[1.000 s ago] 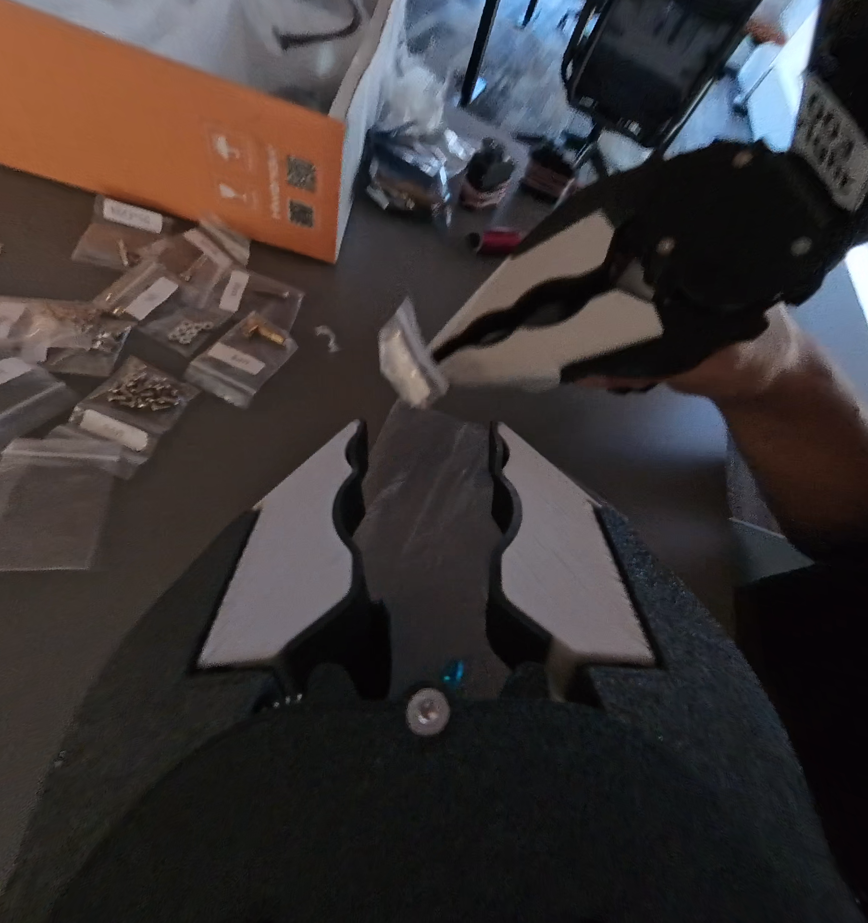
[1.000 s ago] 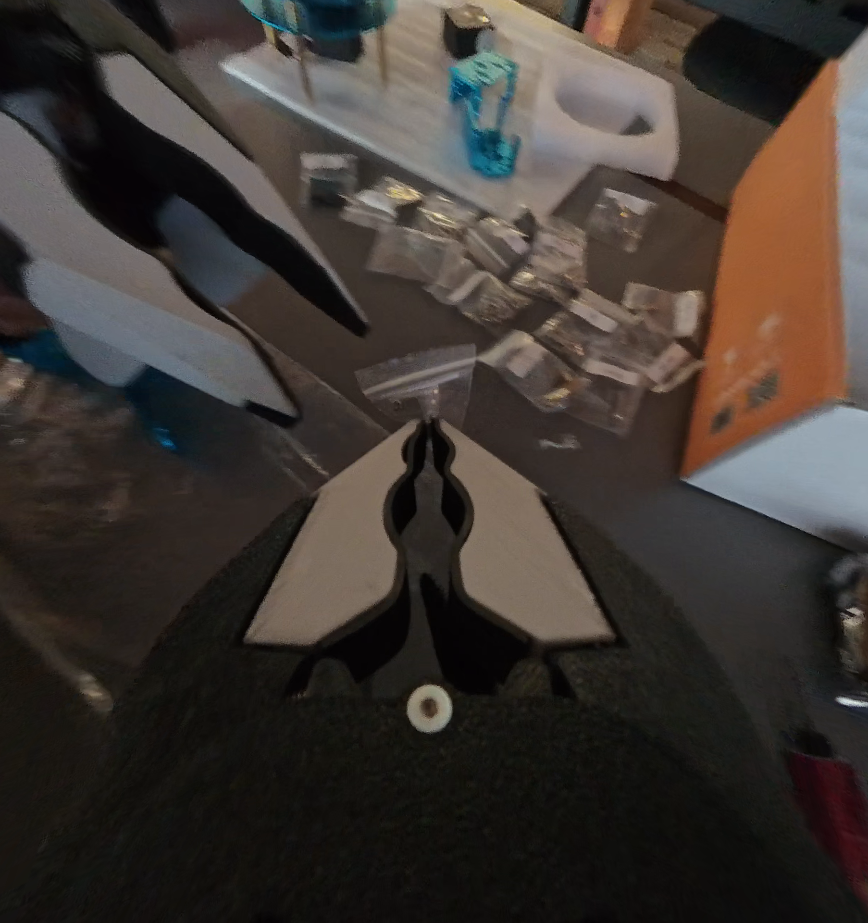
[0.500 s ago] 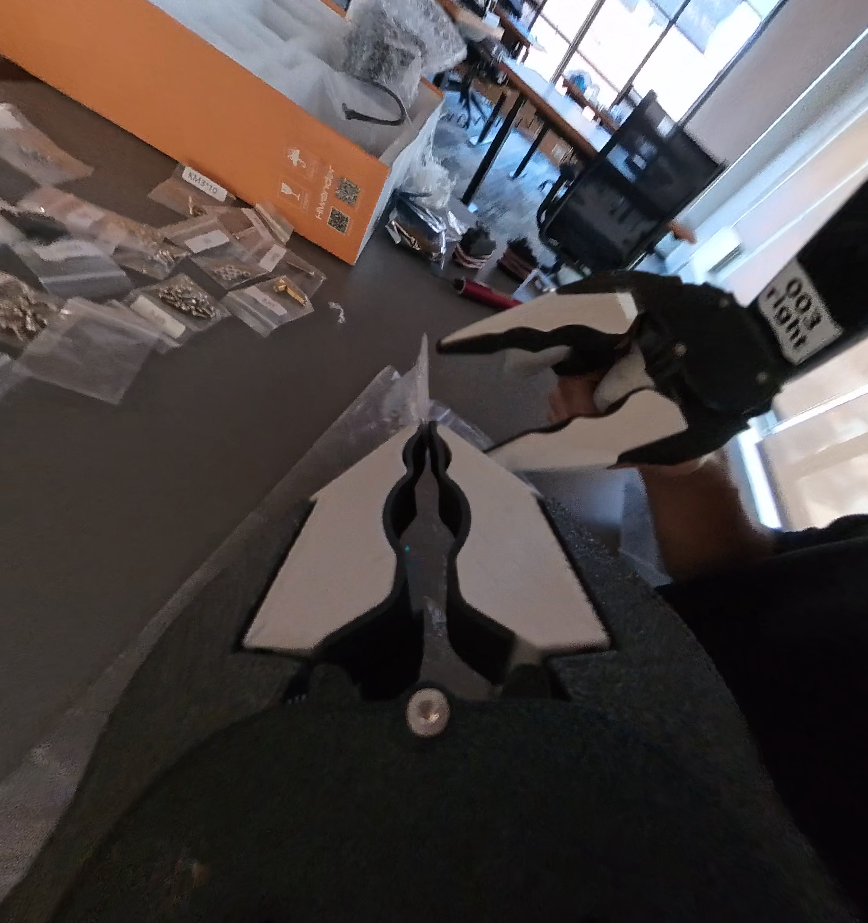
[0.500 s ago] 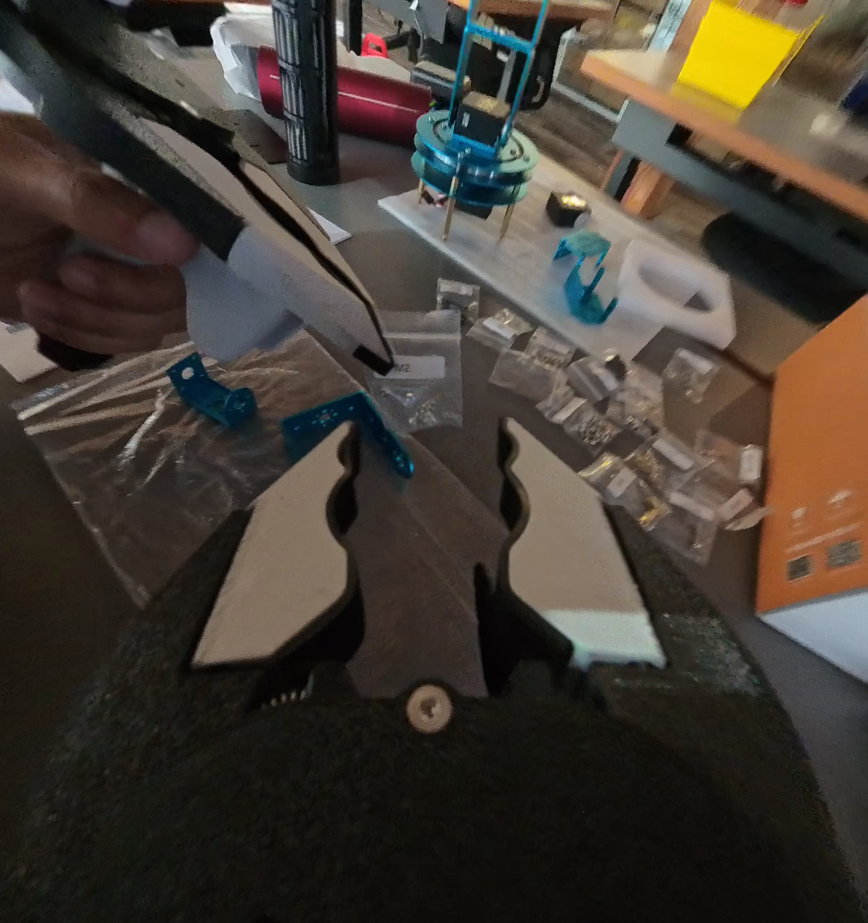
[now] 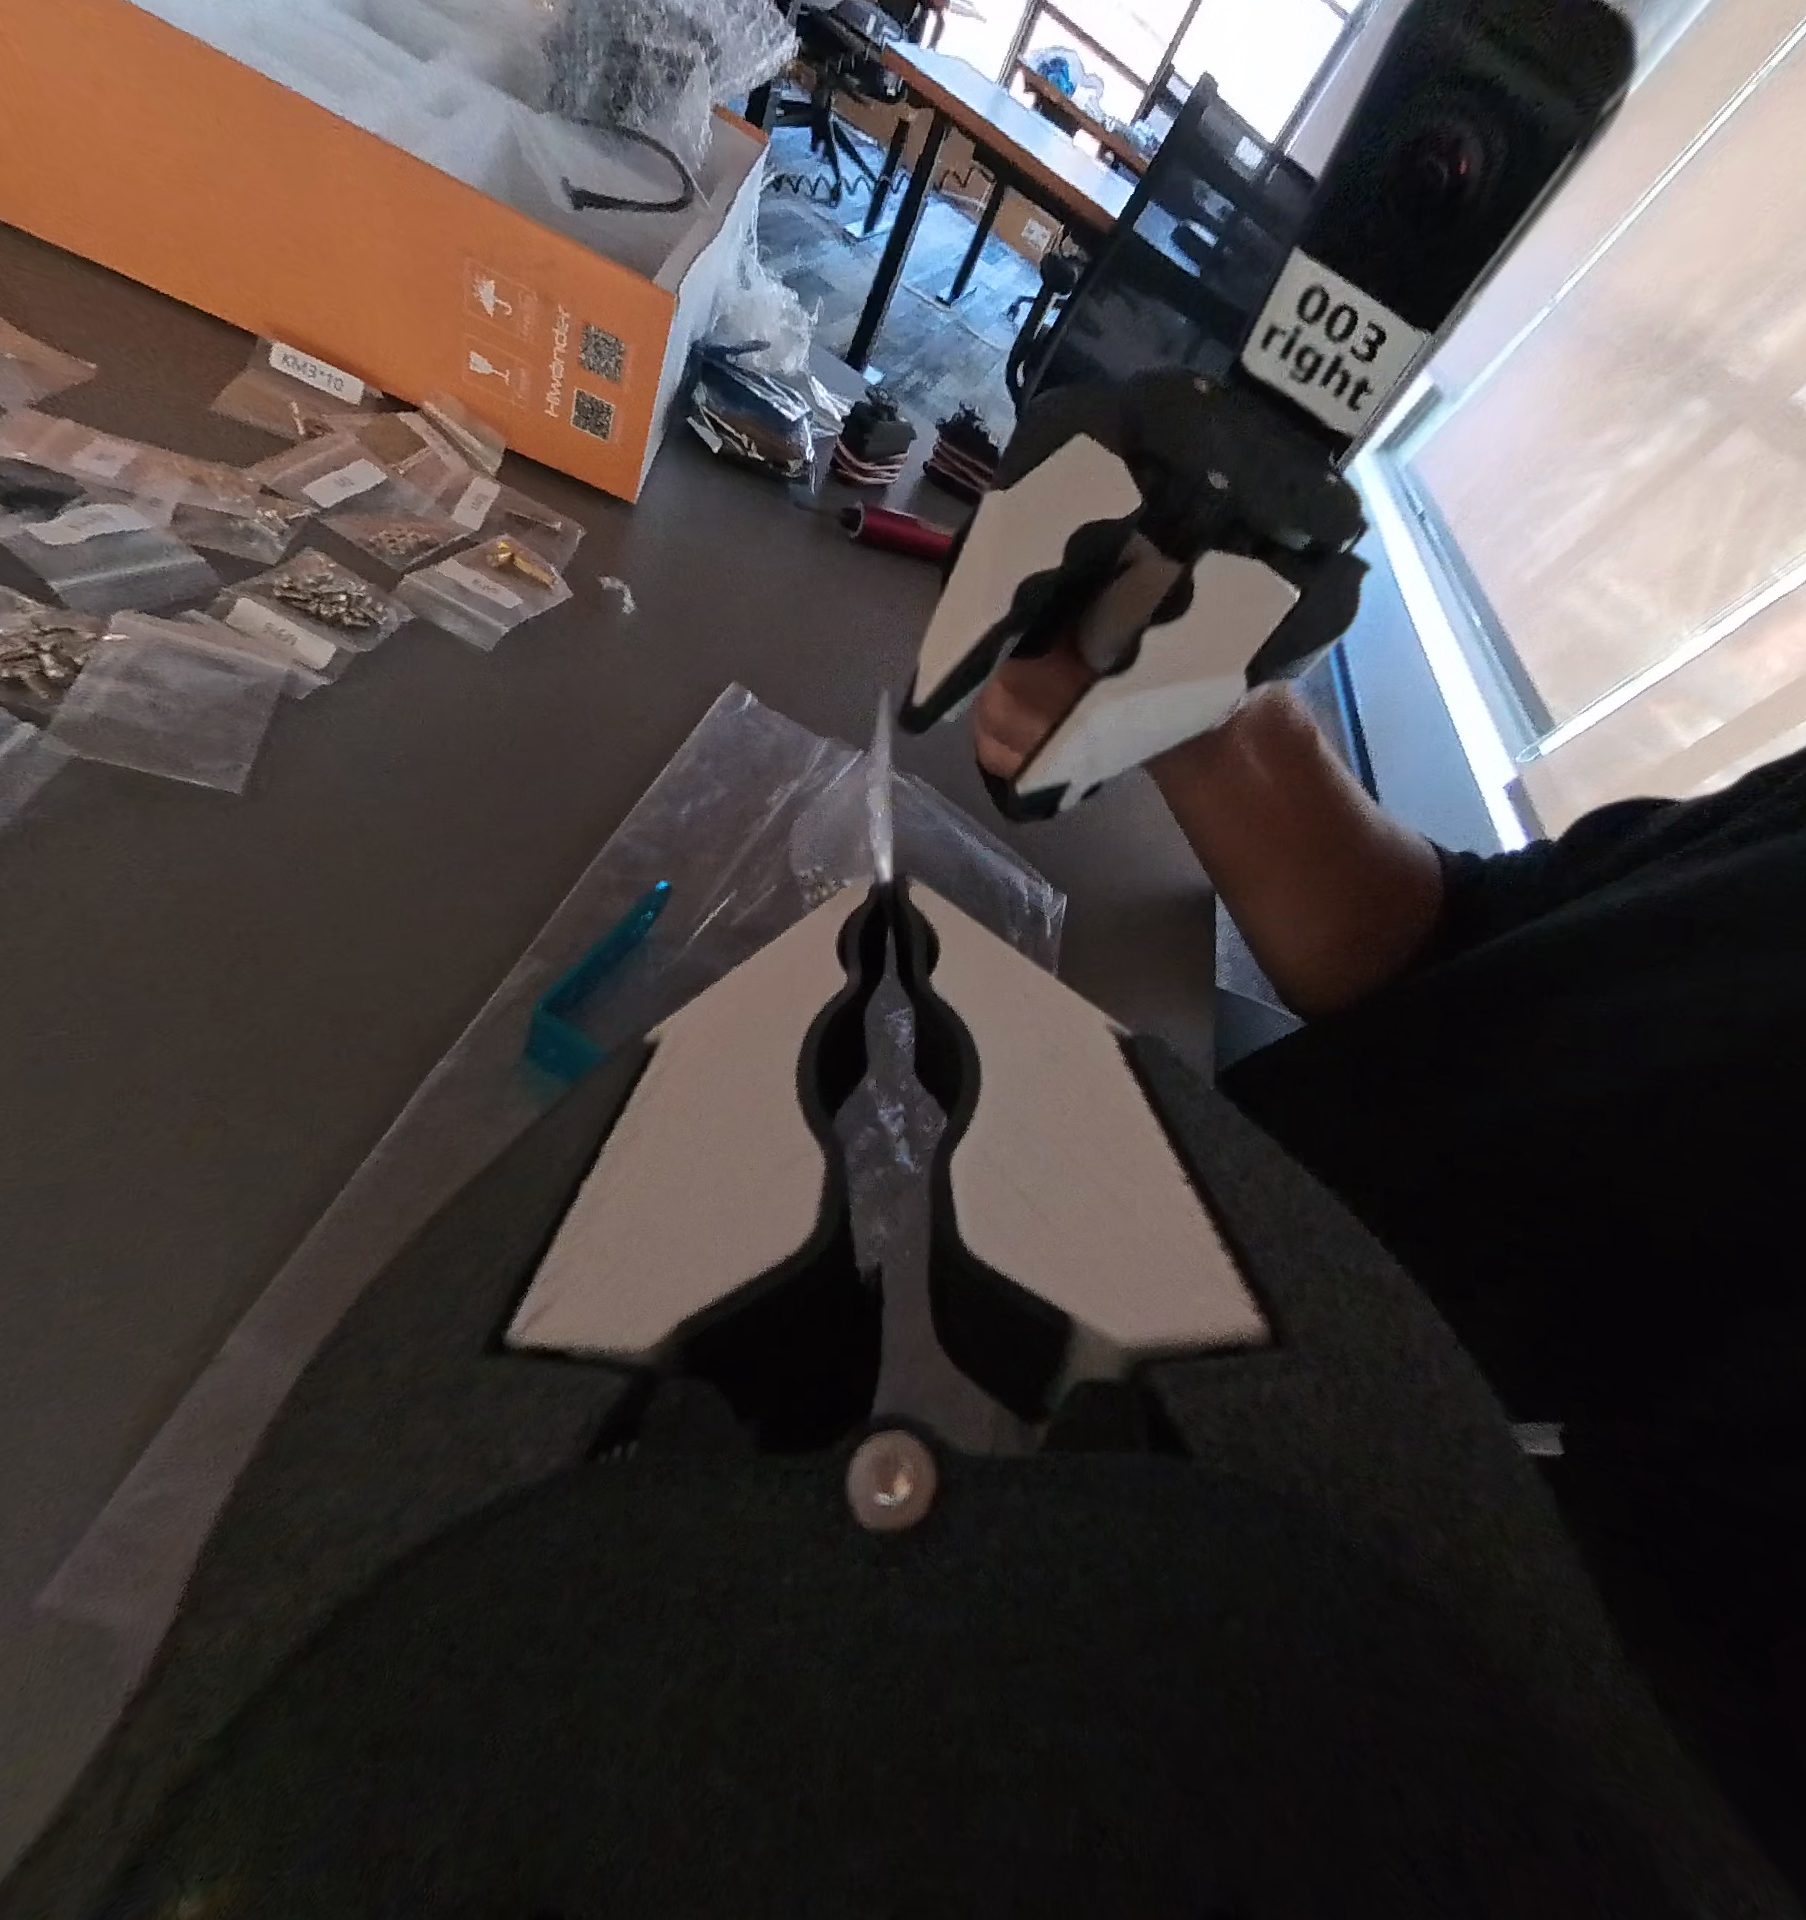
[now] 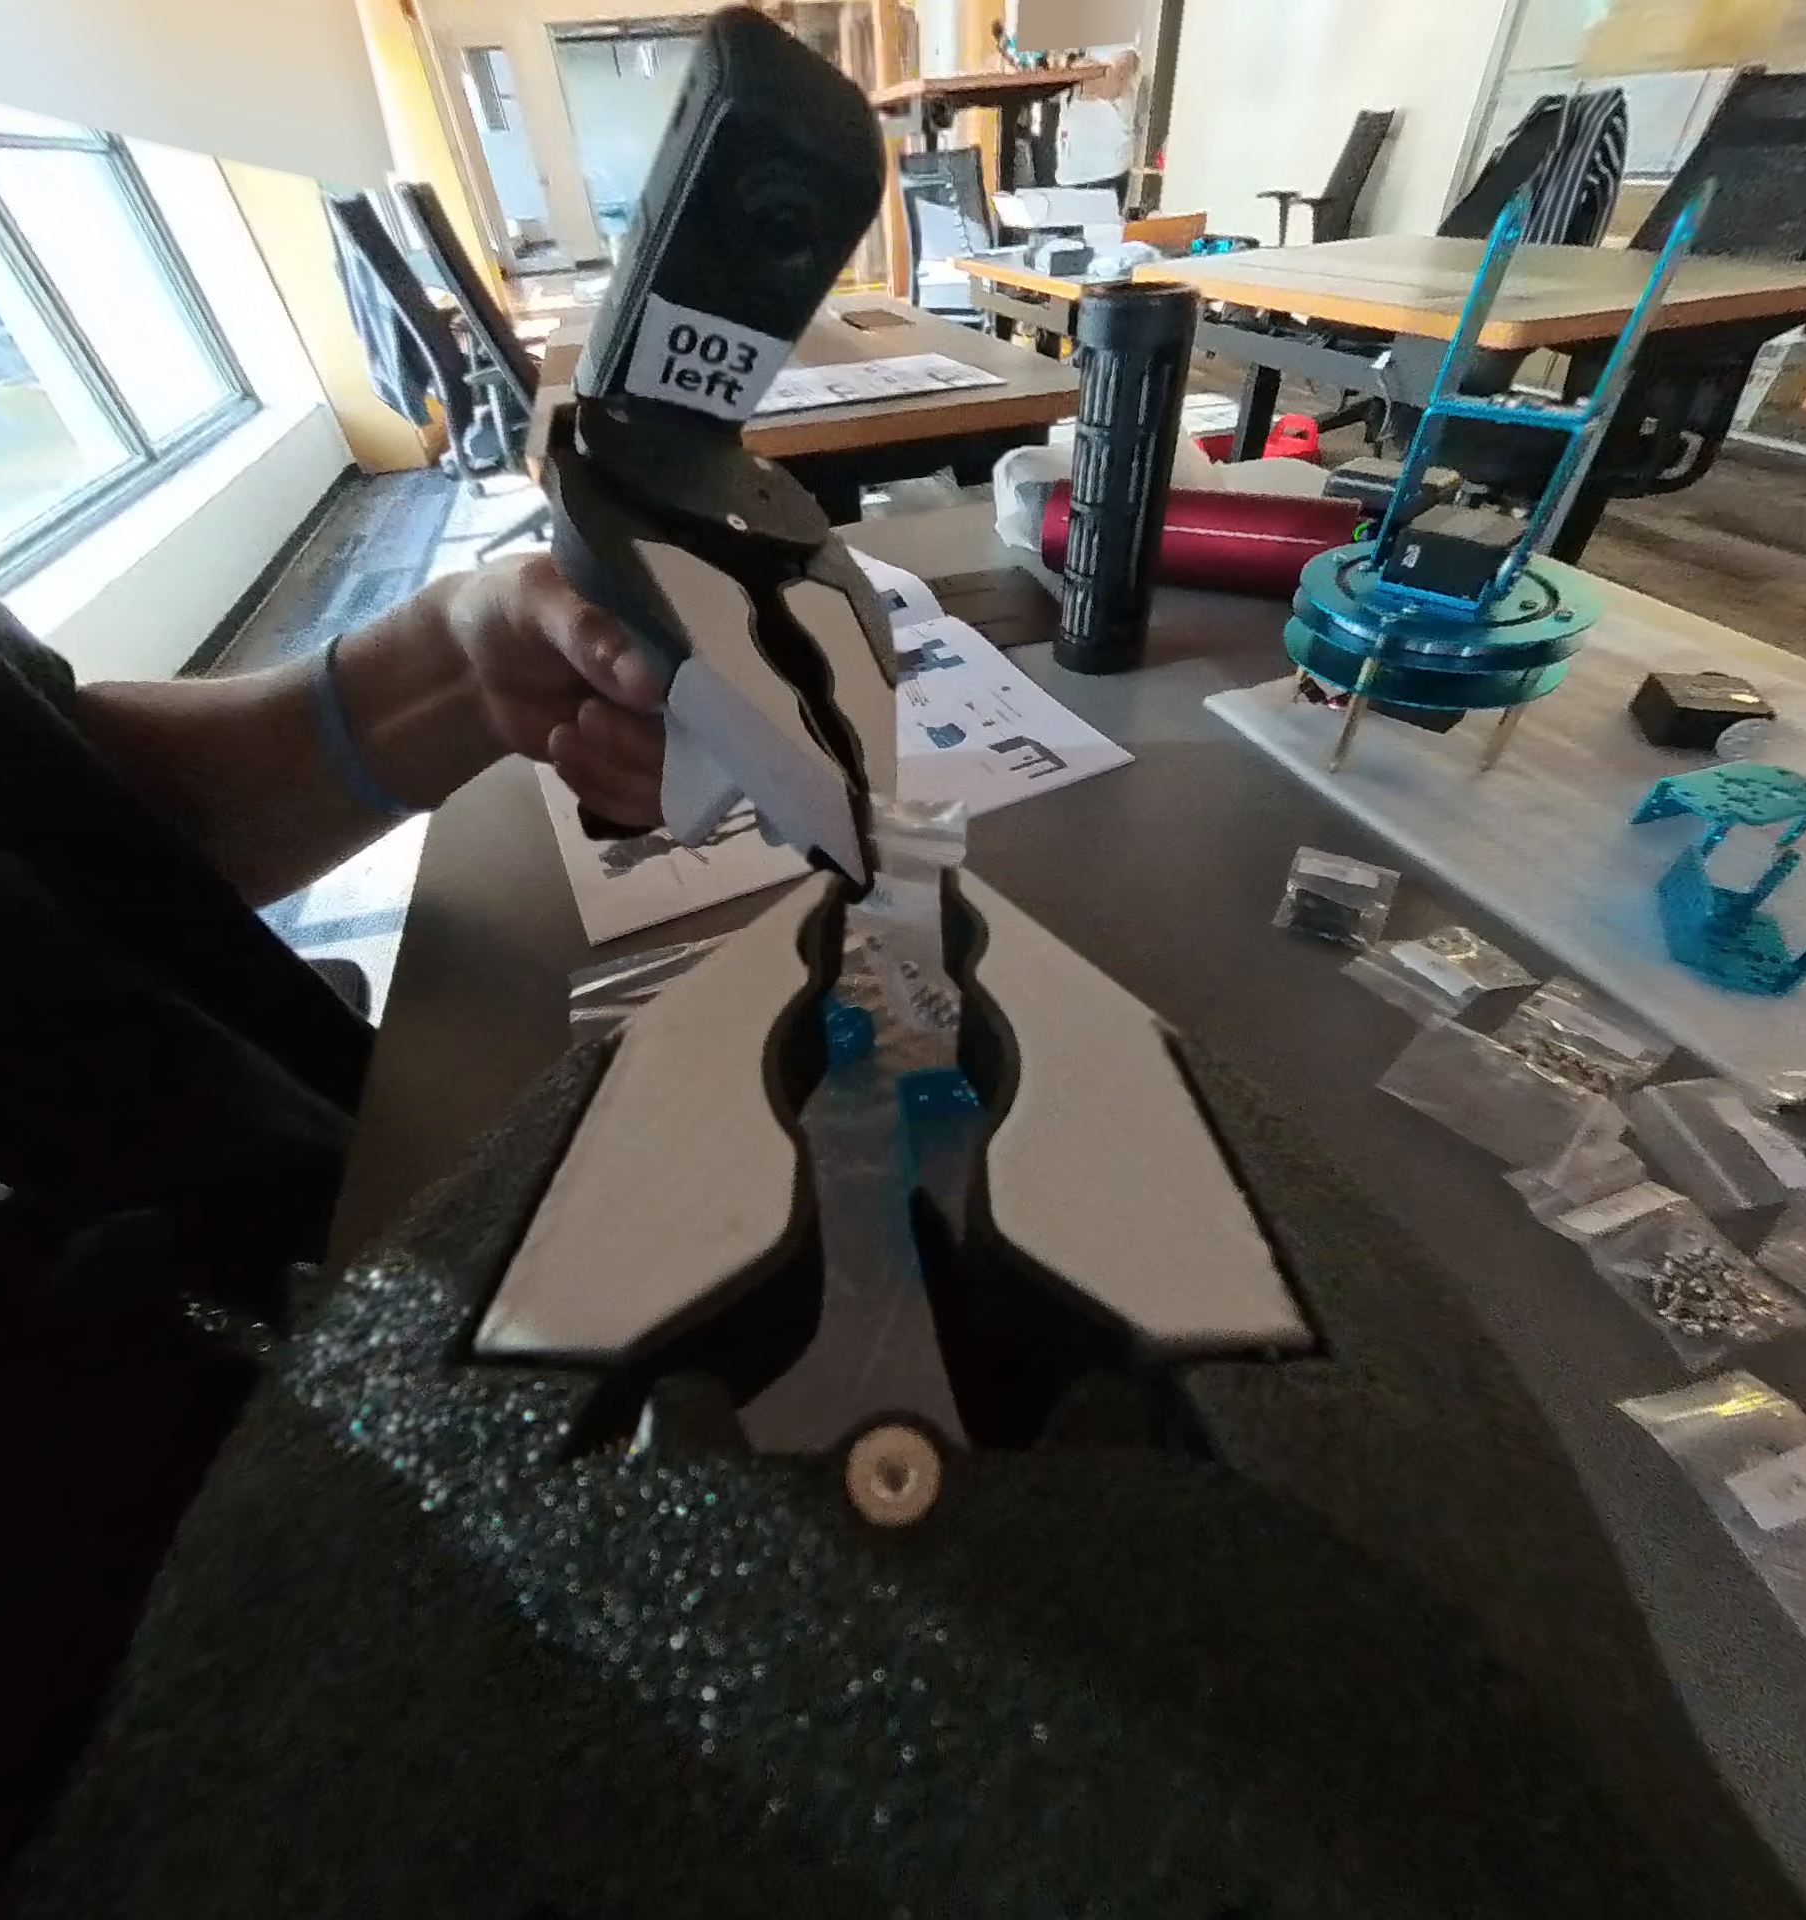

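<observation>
My left gripper (image 5: pixel 886 894) is shut on a small clear bag of screws (image 5: pixel 883 800), which stands edge-on above its tips. In the right wrist view the left gripper (image 6: pixel 849 868) points down and holds that bag (image 6: pixel 920 847) by one edge. My right gripper (image 6: pixel 888 896) is partly open, with its fingertips on either side of the hanging bag and a gap showing. It also shows in the left wrist view (image 5: pixel 961 764), just right of the bag. Below lies a large clear bag (image 5: pixel 733 821) holding a blue bracket (image 5: pixel 598 977).
Several small screw bags (image 5: pixel 255 582) lie left on the dark table (image 5: pixel 203 987), in front of an orange box (image 5: pixel 307 229). A white board (image 6: pixel 1501 800) carries a blue round base (image 6: pixel 1439 623) and a blue bracket (image 6: pixel 1730 883). A black cylinder (image 6: pixel 1127 478) and an instruction sheet (image 6: pixel 982 717) are behind. Less than 4 cm separates the two grippers' tips.
The small bag passed from my right gripper to my left: the left shut on it and the right opened. The right fingers have since narrowed around the bag.
</observation>
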